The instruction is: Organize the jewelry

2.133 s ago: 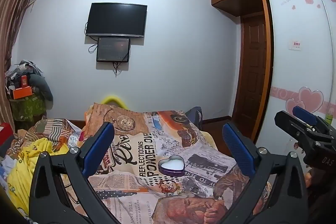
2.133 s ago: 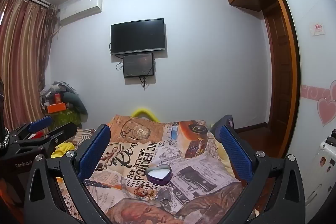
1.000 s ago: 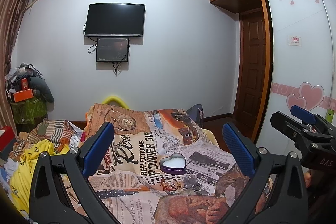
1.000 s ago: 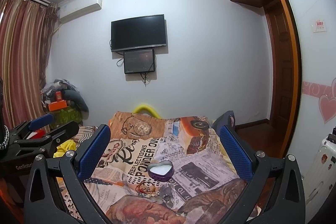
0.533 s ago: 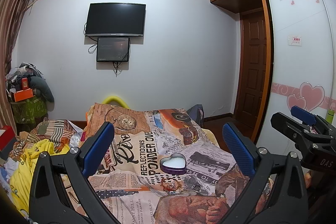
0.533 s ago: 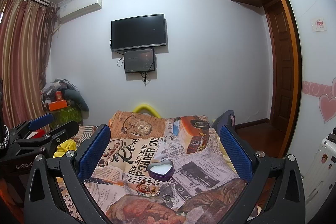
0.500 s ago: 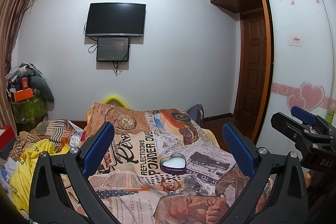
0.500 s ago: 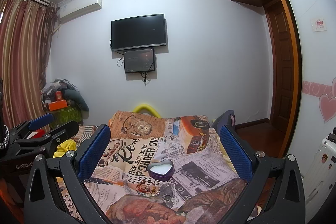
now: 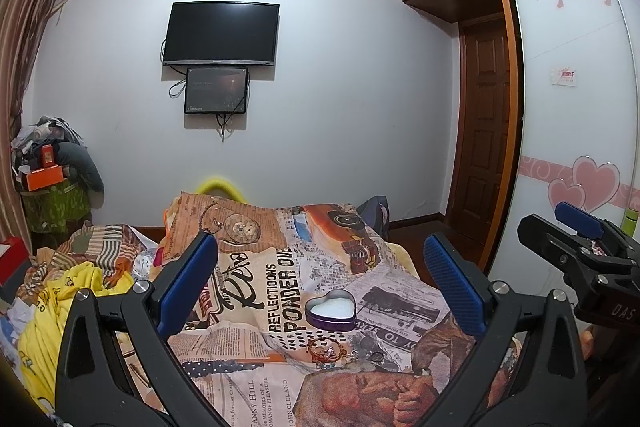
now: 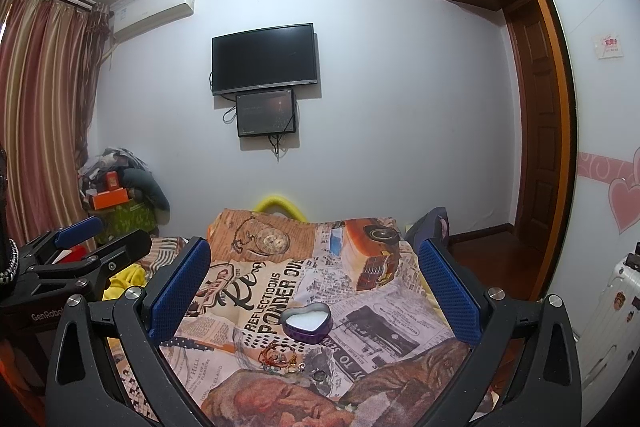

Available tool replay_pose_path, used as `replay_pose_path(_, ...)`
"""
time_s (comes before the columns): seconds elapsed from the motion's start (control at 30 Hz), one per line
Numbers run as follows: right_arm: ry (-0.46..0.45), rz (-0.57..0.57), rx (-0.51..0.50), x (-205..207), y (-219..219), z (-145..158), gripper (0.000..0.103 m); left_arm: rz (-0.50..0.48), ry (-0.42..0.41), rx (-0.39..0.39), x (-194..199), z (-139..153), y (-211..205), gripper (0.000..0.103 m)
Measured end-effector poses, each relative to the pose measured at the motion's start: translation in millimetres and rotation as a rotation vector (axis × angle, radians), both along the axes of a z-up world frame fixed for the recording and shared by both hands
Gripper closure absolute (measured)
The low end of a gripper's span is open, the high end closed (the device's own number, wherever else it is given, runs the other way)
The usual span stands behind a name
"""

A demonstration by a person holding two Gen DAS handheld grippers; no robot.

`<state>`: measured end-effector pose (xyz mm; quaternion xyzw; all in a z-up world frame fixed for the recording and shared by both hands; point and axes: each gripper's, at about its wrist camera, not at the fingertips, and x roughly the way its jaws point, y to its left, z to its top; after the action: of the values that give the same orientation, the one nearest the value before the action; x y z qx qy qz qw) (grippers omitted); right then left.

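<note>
Open purple heart tin [image 9: 330, 312], jewelry pile [image 9: 329, 348] just in front

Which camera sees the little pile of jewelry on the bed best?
The left wrist view: the jewelry pile sits clear between the open fingers. The right wrist view shows the same pile, smaller and more tangled-looking.

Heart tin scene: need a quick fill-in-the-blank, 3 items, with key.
1. The purple tin on the bedspread is shaped like a ____.
2. The jewelry pile lies on the bedspread, ____ the tin, on its near side.
3. The left gripper and the right gripper both stand ____, holding nothing.

Missing words: heart; outside; open
</note>
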<state>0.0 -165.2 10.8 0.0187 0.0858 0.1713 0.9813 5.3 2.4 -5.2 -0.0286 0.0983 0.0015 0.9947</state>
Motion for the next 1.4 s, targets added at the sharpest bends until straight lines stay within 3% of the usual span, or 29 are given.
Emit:
replay_pose_path(0.4, 0.029, 0.001, -0.019, 12, 3, -3, 0.0, -0.001, 0.032, -0.002, 17, -8, 1, 0.0)
replay_pose_path(0.63, 0.071, -0.009, -0.039, 26, 3, -13, 0.0, 0.012, 0.092, -0.003, 41, -24, 6, 0.0)
replay_pose_path(0.97, 0.223, -0.039, -0.109, 69, -1, -54, 0.0, 0.058, 0.297, -0.006, 96, -75, 28, 0.0)
replay_pose_path(1.23, 0.381, -0.025, -0.192, 99, 3, -94, 0.0, 0.044, 0.472, 0.001, 133, -125, 33, 0.0)
replay_pose_path(1.4, 0.458, 0.008, -0.243, 112, 11, -121, 0.0, -0.018, 0.596, 0.005, 150, -157, 29, 0.0)
